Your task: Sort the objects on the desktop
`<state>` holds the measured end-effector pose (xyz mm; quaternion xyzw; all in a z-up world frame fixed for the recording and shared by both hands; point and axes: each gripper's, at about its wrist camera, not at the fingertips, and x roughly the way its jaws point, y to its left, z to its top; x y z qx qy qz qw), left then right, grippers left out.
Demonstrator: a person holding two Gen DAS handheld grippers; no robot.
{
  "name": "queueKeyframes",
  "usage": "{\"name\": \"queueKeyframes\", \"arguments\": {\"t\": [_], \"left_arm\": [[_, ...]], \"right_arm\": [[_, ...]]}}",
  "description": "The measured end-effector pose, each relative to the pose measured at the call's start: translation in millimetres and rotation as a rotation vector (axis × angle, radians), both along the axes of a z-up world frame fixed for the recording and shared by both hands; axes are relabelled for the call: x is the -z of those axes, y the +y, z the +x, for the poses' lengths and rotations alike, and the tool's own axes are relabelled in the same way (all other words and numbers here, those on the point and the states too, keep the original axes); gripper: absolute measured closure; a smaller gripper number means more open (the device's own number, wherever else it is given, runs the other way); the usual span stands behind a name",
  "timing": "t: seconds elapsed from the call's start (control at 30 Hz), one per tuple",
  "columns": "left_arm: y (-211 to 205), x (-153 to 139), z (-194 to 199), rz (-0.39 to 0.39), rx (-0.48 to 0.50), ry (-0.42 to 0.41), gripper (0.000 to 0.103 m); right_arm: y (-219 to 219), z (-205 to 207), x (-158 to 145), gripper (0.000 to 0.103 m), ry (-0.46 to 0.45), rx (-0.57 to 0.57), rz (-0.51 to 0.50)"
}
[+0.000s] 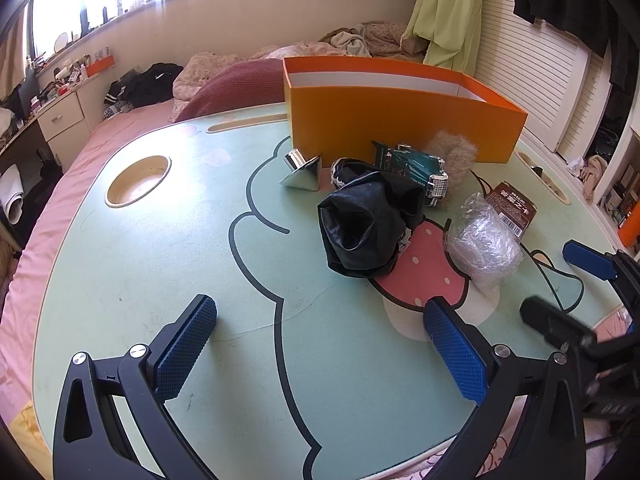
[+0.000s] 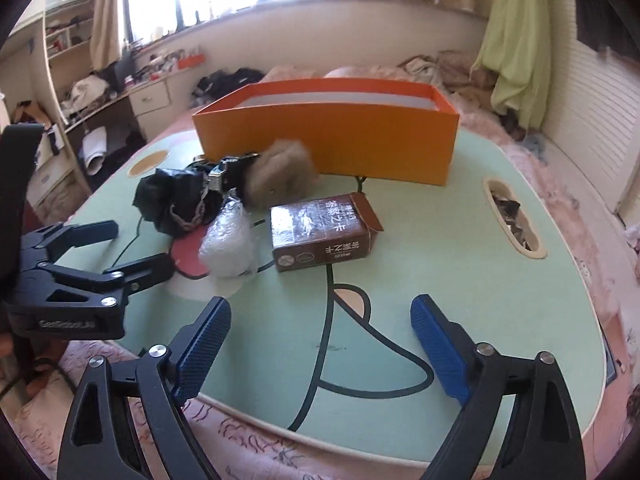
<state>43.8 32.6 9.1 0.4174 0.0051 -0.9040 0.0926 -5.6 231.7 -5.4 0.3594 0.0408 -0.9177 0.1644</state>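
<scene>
Where orange box (image 1: 400, 120) stands, crinkled plastic (image 1: 484, 244) lies.

The orange box (image 1: 400, 120) hides its own floor; the teal toy car (image 1: 416, 170) (partly covered) sits behind black cloth (image 1: 364, 224).

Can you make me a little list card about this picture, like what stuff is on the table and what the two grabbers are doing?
Surface: mint-green cartoon lap table on a pink bed
Container: open orange cardboard box, at the far side
Items in front of it: crumpled black leather bag; shiny silver cone-shaped object; teal toy truck; fluffy brown plush; clear crinkled plastic bundle; brown printed carton
Left hand-held gripper: open, holding nothing
Right hand-held gripper: open, holding nothing
Sorted so far: cannot see the box floor
</scene>
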Motion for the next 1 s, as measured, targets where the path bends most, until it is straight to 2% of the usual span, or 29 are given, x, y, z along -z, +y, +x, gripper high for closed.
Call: {"name": "queueKeyframes", "arguments": {"t": [0.07,0.17,0.23,0.33,0.43,0.53,0.6,0.67,0.7,0.73,0.8,0.9,1.0], "left_arm": [[-1.0,-1.4,2.0,0.011,-0.004,0.012,0.000],[-2.1,-10.7,7.1,0.023,0.002,0.048,0.000],[-1.3,-28.5,10.3,0.024,0.009,0.100,0.000],[-1.4,-67.0,3.8,0.071,0.017,0.172,0.000],[14.8,-108.1,-26.6,0.087,0.100,0.189,0.000],[42.9,-121.8,-79.6,0.019,0.194,0.085,0.012],[62.2,-116.7,-121.8,-0.024,0.255,-0.012,0.020],[75.6,-101.3,-168.1,-0.012,0.275,-0.111,0.024],[78.5,-93.0,-184.2,0.008,0.263,-0.155,0.024],[78.6,-80.2,-205.4,0.063,0.231,-0.219,0.024],[74.5,-54.5,-233.6,0.210,0.158,-0.310,0.024],[70.8,-34.0,-259.0,0.362,0.075,-0.330,0.025],[66.3,-22.6,-276.1,0.381,-0.034,-0.315,0.025]], "right_arm": [[-5.4,2.5,4.5,0.000,0.013,-0.020,0.025],[-6.2,1.6,6.8,0.000,0.015,-0.027,0.034],[-4.1,1.9,7.8,0.000,0.017,-0.022,0.029],[-5.9,4.0,7.6,0.000,0.024,-0.020,0.031],[-9.5,5.6,4.9,0.000,0.031,-0.018,0.035],[-9.2,5.3,4.7,0.000,0.031,-0.017,0.033],[-8.5,4.6,4.0,0.000,0.032,-0.018,0.033],[-9.1,5.4,3.9,0.000,0.034,-0.019,0.033],[-9.1,5.7,4.0,0.000,0.035,-0.020,0.033],[-9.1,6.0,4.0,0.000,0.037,-0.021,0.032],[-8.8,6.2,3.8,0.000,0.037,-0.022,0.031],[-8.2,6.9,3.6,0.000,0.037,-0.025,0.029],[-7.1,7.3,3.4,0.000,0.037,-0.028,0.026]]}}
